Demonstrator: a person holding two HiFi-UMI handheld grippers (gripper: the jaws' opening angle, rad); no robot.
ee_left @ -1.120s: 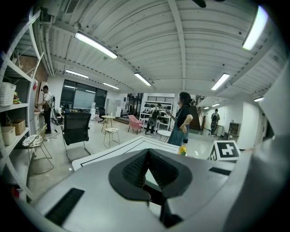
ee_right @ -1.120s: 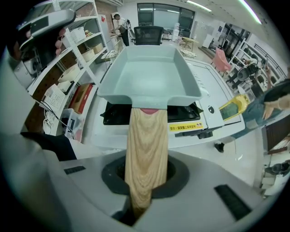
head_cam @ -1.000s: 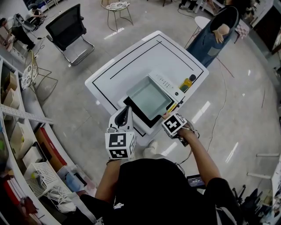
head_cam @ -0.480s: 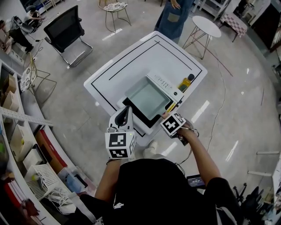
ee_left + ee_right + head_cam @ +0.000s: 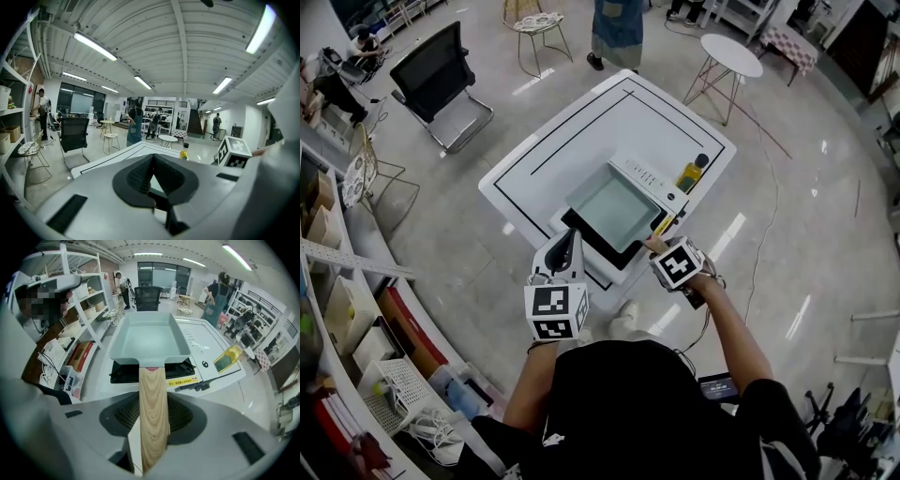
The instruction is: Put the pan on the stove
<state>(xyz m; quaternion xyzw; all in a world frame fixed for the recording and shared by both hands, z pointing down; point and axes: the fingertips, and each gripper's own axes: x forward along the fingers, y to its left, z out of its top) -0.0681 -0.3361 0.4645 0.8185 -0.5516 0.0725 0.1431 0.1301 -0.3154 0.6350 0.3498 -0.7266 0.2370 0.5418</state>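
A pale grey-green square pan (image 5: 617, 206) rests on the black stove (image 5: 584, 236) at the near edge of the white table (image 5: 581, 122). Its wooden handle (image 5: 153, 404) points back at me and lies between the jaws of my right gripper (image 5: 662, 247). In the right gripper view the right gripper (image 5: 153, 412) is opening, its pads standing off the handle on both sides. The pan (image 5: 147, 338) sits flat over the stove (image 5: 123, 372). My left gripper (image 5: 570, 246) hovers left of the stove, off the table edge. In the left gripper view the left gripper (image 5: 152, 161) has its pads together, empty.
A white control unit (image 5: 652, 178) lies beside the stove, with a yellow bottle (image 5: 694, 174) past it. A person in a blue apron (image 5: 614, 28) stands beyond the table. An office chair (image 5: 441, 70), a round side table (image 5: 729, 54) and shelves (image 5: 337, 281) surround the area.
The person in the apron has walked from the right to the far side of the table. The pan and both grippers have stayed almost where they were.
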